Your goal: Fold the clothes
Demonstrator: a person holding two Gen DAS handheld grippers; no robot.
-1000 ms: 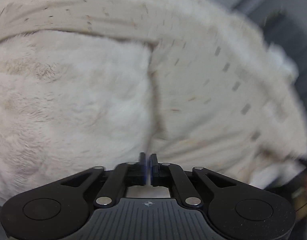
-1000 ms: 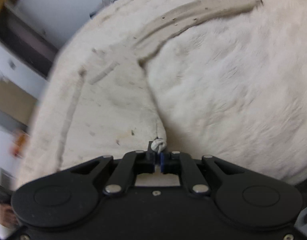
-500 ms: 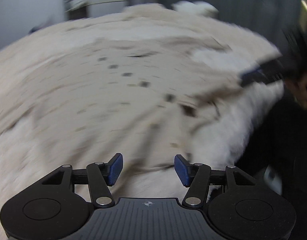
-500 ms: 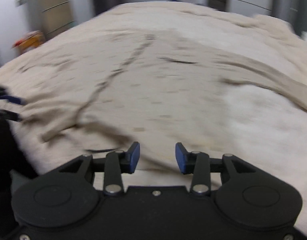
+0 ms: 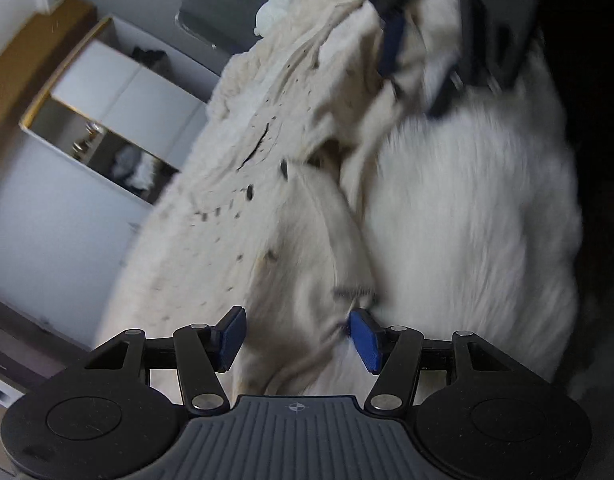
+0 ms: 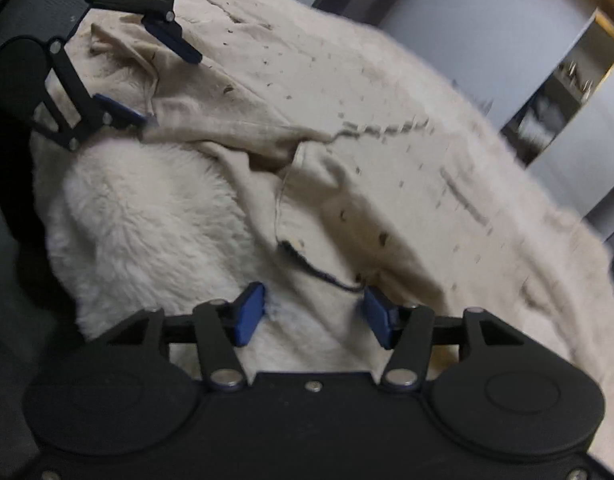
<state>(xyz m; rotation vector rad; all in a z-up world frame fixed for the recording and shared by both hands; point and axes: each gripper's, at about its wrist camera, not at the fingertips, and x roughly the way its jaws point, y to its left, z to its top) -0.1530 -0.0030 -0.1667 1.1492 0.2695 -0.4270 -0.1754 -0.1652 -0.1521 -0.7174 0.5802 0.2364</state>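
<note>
A cream garment [image 5: 447, 220] with a fluffy white lining and a beige outer side marked by small dark stitches lies bunched in a heap. My left gripper [image 5: 298, 336] is open, and a fold of the cloth lies between its blue pads [image 5: 365, 340]. My right gripper [image 6: 314, 320] is open too, with a dark-edged hem [image 6: 319, 274] just ahead of its fingers. Each gripper shows in the other's view across the garment [image 6: 147, 208]: the right gripper [image 5: 417, 68] at the top, blurred, and the left gripper [image 6: 147, 76] at the upper left. Both hold nothing.
A white shelf unit [image 5: 107, 120] with wooden trim and small items stands beside the heap, and appears again as the shelf unit [image 6: 567, 92] at the right. A grey panel [image 5: 211, 12] lies behind the garment. Dark space borders the heap's right side in the left wrist view.
A second ago both grippers were shut on edges of the garment. Both opened and let go, then swung round so they now face each other across the heap.
</note>
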